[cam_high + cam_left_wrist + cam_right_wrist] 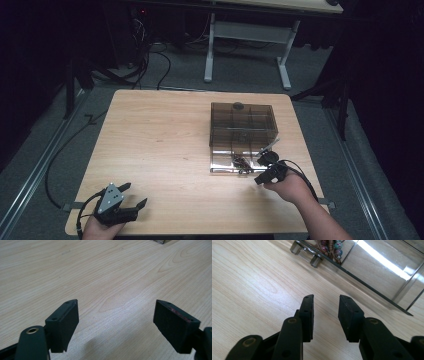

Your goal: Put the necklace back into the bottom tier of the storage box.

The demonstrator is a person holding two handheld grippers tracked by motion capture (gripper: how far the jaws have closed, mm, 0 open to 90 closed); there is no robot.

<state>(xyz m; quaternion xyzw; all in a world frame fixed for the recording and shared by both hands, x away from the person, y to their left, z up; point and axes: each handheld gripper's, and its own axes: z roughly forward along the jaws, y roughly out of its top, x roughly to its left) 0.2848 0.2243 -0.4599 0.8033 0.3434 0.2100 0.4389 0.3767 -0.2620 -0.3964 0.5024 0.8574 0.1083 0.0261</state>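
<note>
Beads, a small dark tangle, lie in the near compartment of the smoky clear box that sits right of centre on the desk. Just beside the box's near right corner, the right hand-held gripper hovers low with its jaws a narrow gap apart, pinching nothing. Well apart, at the near left edge, the left hand-held gripper rests with jaws spread wide over bare wood.
</note>
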